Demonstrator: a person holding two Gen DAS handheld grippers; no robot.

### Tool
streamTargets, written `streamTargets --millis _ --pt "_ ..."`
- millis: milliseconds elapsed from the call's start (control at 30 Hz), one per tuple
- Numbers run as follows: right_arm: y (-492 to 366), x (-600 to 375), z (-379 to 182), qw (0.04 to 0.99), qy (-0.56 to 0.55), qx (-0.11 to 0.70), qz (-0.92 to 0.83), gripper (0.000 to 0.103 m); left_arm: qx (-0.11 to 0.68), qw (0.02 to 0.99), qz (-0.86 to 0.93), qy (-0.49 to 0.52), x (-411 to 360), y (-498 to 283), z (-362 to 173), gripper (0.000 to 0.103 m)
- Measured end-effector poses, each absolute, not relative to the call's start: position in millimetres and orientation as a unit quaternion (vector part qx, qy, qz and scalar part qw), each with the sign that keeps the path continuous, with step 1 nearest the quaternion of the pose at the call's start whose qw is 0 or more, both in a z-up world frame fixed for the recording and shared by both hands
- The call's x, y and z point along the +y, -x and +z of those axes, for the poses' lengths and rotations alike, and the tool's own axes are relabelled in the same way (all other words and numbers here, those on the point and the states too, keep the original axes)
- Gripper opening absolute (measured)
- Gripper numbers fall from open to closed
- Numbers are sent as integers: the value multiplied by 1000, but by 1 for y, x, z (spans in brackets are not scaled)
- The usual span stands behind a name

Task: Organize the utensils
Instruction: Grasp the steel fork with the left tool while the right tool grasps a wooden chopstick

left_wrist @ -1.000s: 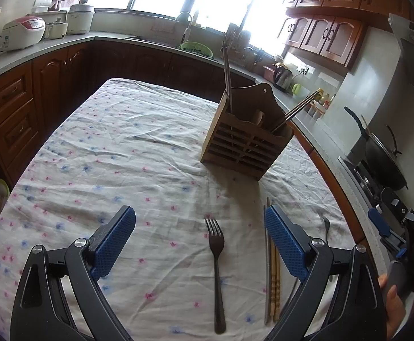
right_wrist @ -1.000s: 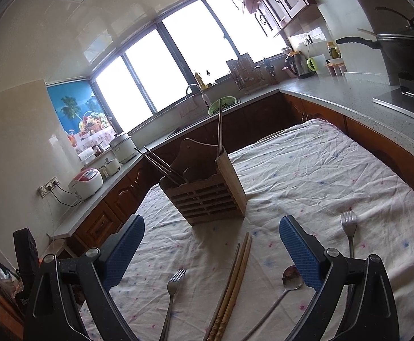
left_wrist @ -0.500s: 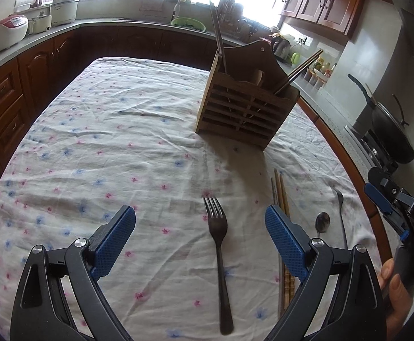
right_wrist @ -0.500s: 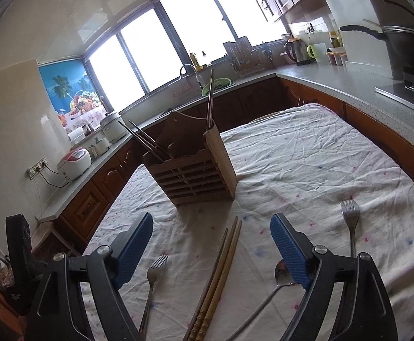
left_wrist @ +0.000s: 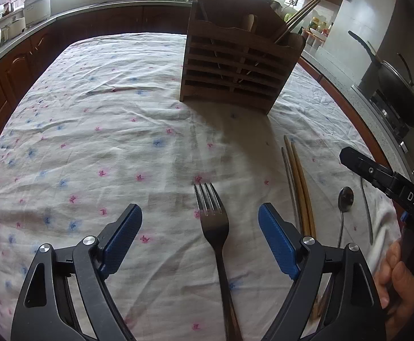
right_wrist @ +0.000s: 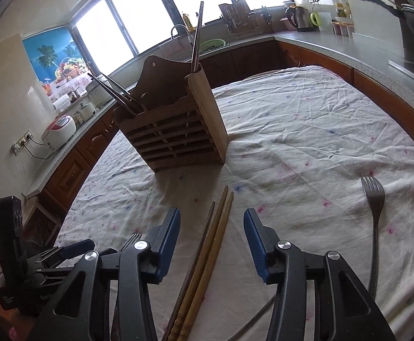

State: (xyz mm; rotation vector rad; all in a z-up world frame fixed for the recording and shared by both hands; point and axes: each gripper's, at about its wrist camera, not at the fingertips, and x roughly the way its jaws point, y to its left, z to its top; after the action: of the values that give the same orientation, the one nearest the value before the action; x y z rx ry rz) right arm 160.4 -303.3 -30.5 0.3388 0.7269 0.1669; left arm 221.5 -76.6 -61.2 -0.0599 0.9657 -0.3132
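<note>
A wooden utensil holder (left_wrist: 239,65) stands upright on the flowered tablecloth (left_wrist: 107,147), with chopsticks in it; it also shows in the right wrist view (right_wrist: 175,130). My left gripper (left_wrist: 200,228) is open, low over the cloth, its blue pads either side of a dark fork (left_wrist: 215,227). My right gripper (right_wrist: 211,240) is open, its pads either side of wooden chopsticks (right_wrist: 211,253) lying on the cloth. A second fork (right_wrist: 373,213) lies to their right. A spoon (left_wrist: 345,204) lies right of the chopsticks (left_wrist: 299,187).
Kitchen counters (right_wrist: 335,45) with appliances ring the table. A wok (left_wrist: 400,93) sits on a stove at the right. A rice cooker (right_wrist: 60,128) stands on the left counter. The right gripper's body (left_wrist: 386,182) and a hand show in the left wrist view.
Both grippers have moved down and forward toward the cloth. The left now straddles the dark fork; the right has shifted left and narrowed, straddling the chopsticks.
</note>
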Motion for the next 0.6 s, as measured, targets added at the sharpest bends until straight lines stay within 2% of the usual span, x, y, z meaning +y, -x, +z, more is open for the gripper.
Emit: streamTargets --millis 133,300,600 --pt "-173 -303 -40 912 -159 371 73 36 473 867 -156 27 -81 -228 -68 75" --pt "-191 -300 -49 906 -146 390 68 29 491 856 -161 27 -86 -236 -78 58" --pt "-221 -291 -68 894 -117 429 51 13 491 855 -164 14 -92 -241 -80 56"
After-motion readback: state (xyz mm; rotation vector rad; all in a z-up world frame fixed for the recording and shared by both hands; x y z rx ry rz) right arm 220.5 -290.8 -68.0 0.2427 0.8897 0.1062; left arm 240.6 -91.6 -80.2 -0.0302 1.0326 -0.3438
